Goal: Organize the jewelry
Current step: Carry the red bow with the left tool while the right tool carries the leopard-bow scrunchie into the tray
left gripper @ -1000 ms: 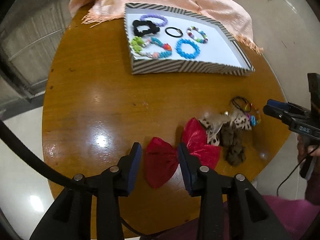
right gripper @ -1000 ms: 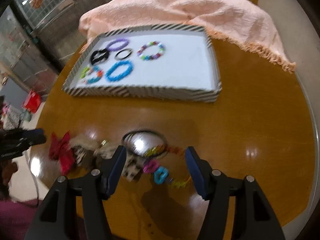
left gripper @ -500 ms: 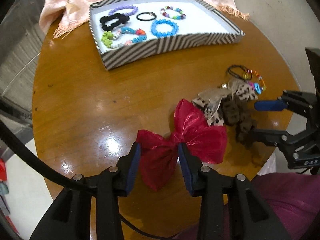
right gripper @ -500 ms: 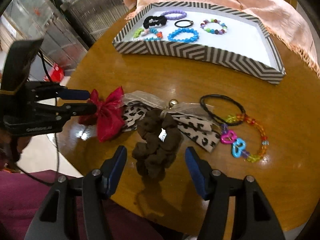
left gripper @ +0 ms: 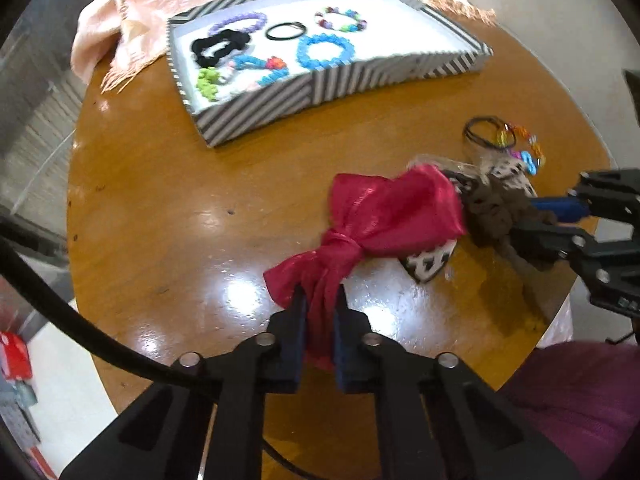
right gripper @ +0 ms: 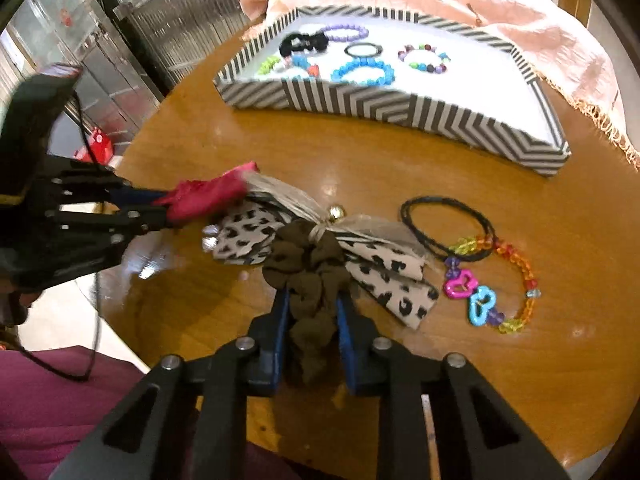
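My left gripper is shut on one wing of the red bow, which lifts off the round wooden table. The bow also shows in the right wrist view. My right gripper is shut on the brown scrunchie, seen too in the left wrist view. A leopard-print bow lies under both. A black hair tie and a rainbow bead bracelet lie to the right. The striped tray holds several bracelets and hair ties.
A peach cloth is draped behind and under the tray at the table's far edge. The table's near edge runs just below my right gripper. A maroon-clad lap sits at the edge.
Both grippers have closed: the left onto the red bow, the right onto the brown scrunchie. The red bow has been pulled up and toward the pile.
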The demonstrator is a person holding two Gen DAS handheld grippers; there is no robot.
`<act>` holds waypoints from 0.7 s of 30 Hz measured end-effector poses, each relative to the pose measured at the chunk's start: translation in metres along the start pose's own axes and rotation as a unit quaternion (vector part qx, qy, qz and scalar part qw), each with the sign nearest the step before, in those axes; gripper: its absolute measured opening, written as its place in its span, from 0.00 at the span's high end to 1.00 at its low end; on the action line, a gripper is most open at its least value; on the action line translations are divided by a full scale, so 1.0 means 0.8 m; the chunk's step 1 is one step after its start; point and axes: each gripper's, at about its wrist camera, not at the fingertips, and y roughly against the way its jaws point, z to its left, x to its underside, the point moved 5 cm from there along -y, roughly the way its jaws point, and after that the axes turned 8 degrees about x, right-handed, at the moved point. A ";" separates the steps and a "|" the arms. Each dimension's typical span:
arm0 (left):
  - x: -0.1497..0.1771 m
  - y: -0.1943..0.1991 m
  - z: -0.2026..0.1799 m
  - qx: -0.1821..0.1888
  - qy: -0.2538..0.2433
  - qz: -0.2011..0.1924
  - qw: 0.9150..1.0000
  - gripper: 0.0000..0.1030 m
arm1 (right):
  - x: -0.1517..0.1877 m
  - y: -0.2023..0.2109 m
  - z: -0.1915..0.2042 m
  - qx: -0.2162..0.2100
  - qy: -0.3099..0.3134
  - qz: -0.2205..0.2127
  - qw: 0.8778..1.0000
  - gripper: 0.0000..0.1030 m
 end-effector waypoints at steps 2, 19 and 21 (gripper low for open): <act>-0.006 0.011 0.003 -0.004 0.003 -0.013 1.000 0.98 | -0.005 0.017 0.003 -0.005 0.003 -0.013 1.000 0.78; -0.097 0.081 0.008 -0.001 0.023 -0.101 0.995 0.99 | -0.104 0.109 -0.055 0.002 -0.044 -0.123 0.991 0.78; -0.113 0.079 0.008 -0.010 0.022 -0.105 0.994 0.99 | -0.115 0.107 -0.070 0.014 -0.055 -0.128 0.990 0.78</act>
